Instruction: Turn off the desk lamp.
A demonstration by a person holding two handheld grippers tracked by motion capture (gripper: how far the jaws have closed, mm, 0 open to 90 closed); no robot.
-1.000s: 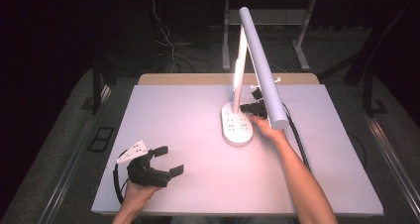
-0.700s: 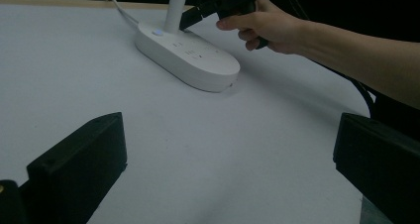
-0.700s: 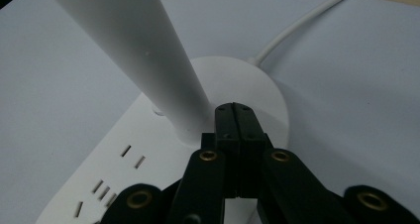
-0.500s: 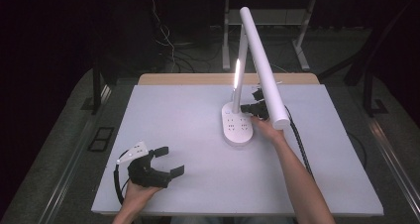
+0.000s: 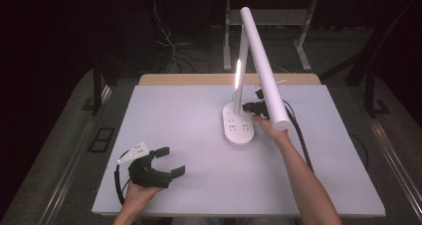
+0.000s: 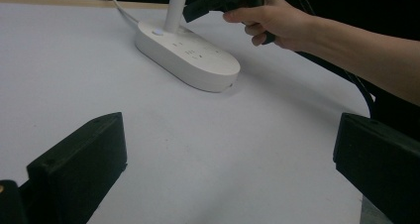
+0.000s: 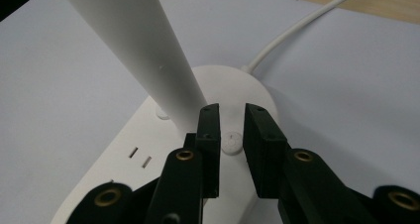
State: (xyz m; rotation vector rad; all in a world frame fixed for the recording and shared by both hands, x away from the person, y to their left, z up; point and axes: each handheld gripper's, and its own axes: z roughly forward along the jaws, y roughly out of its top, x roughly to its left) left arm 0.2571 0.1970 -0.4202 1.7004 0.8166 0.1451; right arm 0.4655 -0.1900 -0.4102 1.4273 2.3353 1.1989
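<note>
My right gripper (image 7: 232, 135) has its fingers (image 7: 209, 149) drawn close together with a narrow gap between them, grasping nothing; in the right gripper view the tips sit just over the top of the lamp base (image 7: 148, 149), with a small round button (image 7: 232, 140) showing in the gap. I cannot tell whether the tips touch the base. The white lamp stem (image 7: 133, 40) rises immediately beside my left-hand finger in that view, and a white cord (image 7: 297, 30) leaves the far end of the base across the counter (image 7: 346, 85). In the high view the right gripper (image 5: 256, 107) sits at the right of the stem, with my right hand (image 5: 268, 128) behind it and its black cable (image 5: 298, 135) trailing back along my forearm. The oval base with socket slots (image 5: 238, 128) stands near the middle of the white counter (image 5: 174, 110), toward the far side; the lamp's long white head (image 5: 261, 60) slants above the gripper, and a lit strip (image 5: 238, 73) glows on the stem. My left gripper (image 5: 166, 160) rests on the counter near its front left corner, well apart from the lamp, fingers spread wide and released, holding nothing. In the left gripper view its two black fingers (image 6: 79, 159) frame bare counter, with the lamp base (image 6: 188, 55) and my right hand (image 6: 277, 21) beyond.
</note>
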